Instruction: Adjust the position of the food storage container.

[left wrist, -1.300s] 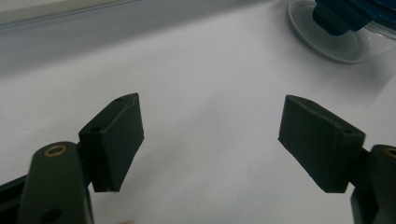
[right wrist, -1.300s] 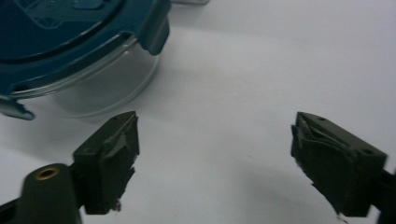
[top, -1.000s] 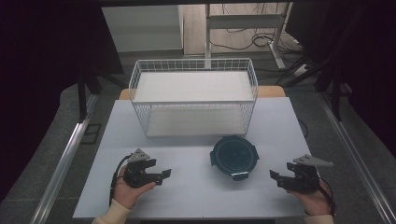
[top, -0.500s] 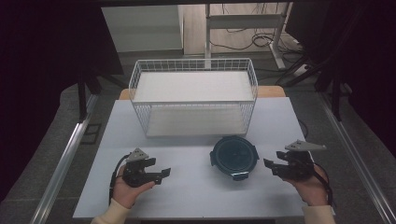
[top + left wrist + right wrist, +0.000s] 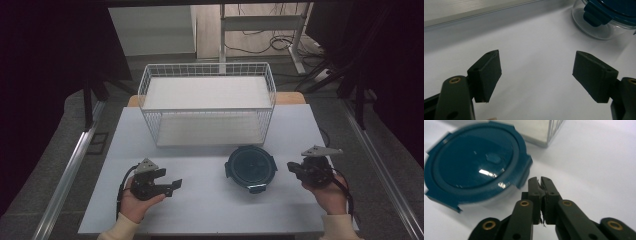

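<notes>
High view shows the round container [image 5: 251, 167] with its dark blue clip lid sitting near the middle of the tabletop [image 5: 210, 210], toward the front edge, just in front of the white wire basket [image 5: 207, 107] that fills the back half. My right gripper [image 5: 292, 169] sits just to the container's right, near one lid clip; its jaws have just been closing and now meet with nothing between them, as the right gripper view confirms [image 5: 540, 182]. My left gripper [image 5: 176, 184] rests well apart on the left, jaws spread and empty. I judge the risk is that closed jaws would push against the lid rim, so the glass body skids across the smooth top toward the basket instead of getting gripped. The basket wall close behind leaves little room on that side.
</notes>
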